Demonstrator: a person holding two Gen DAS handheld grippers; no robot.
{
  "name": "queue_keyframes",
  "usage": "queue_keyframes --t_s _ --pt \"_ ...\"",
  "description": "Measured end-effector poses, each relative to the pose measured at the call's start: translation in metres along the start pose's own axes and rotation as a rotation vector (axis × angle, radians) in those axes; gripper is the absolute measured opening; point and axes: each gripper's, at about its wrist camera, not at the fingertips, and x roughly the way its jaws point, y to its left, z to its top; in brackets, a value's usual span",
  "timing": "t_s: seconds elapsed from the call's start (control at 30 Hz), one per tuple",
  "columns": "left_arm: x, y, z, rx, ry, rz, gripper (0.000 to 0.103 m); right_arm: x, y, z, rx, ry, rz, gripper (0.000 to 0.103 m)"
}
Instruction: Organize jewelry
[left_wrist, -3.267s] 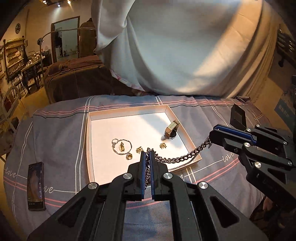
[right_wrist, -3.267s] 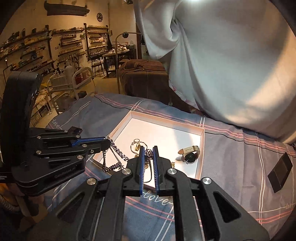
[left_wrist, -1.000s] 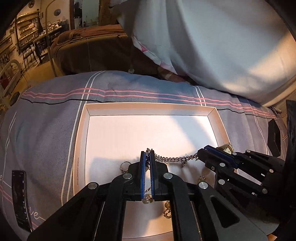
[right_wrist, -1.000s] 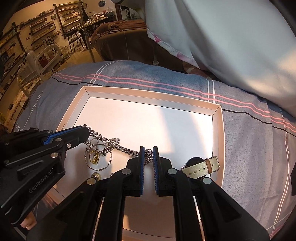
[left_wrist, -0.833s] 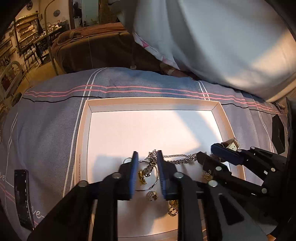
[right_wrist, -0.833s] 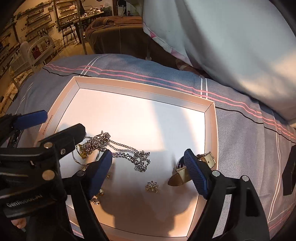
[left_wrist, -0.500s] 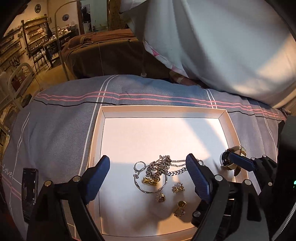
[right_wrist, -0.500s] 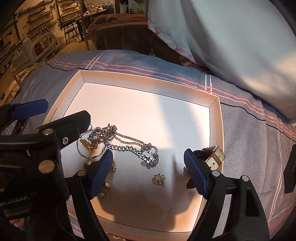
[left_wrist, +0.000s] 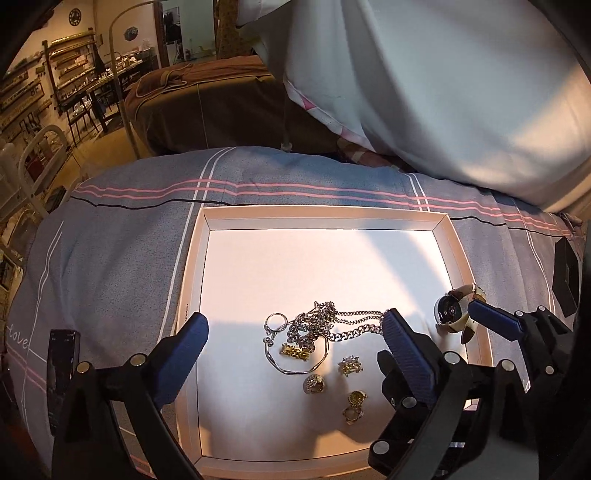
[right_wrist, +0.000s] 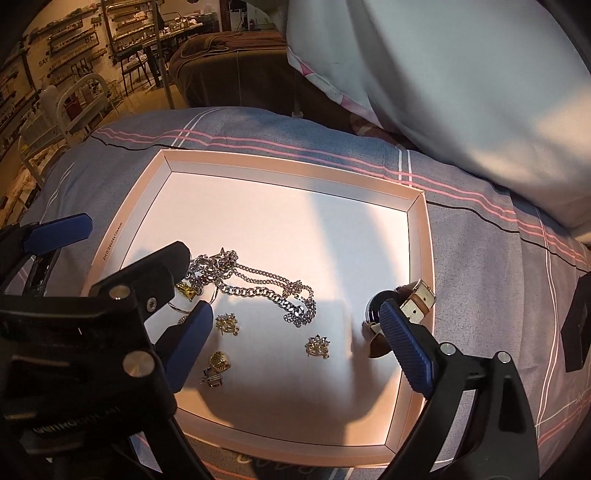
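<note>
A shallow white tray lies on the grey striped bedspread. In it lies a silver chain necklace, partly piled over a bangle with a gold charm. Near it lie gold ear studs and rings. A watch with a tan strap leans at the tray's right wall. My left gripper is open above the necklace and empty. My right gripper is open above the tray and empty; it also shows in the left wrist view.
A dark phone lies on the bedspread left of the tray. A black box lies to the right. A large white pillow rises behind the tray. Shelves and furniture stand far left.
Both grippers carried the chain necklace over the tray, then opened and let it drop into the tray. Both have since pulled back and up.
</note>
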Motion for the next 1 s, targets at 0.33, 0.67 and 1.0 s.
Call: queue_keyframes --t_s 0.33,0.67,1.0 --pt "-0.005 0.005 -0.011 0.002 0.002 0.013 0.094 -0.005 0.004 -0.007 -0.004 0.000 -0.006 0.091" --pt "-0.009 0.004 -0.014 0.002 -0.001 0.015 0.094 -0.009 0.001 -0.007 -0.007 -0.006 -0.013 0.091" --pt "-0.012 0.003 -0.015 0.004 -0.003 0.021 0.095 -0.011 0.001 -0.008 -0.007 -0.008 -0.009 0.091"
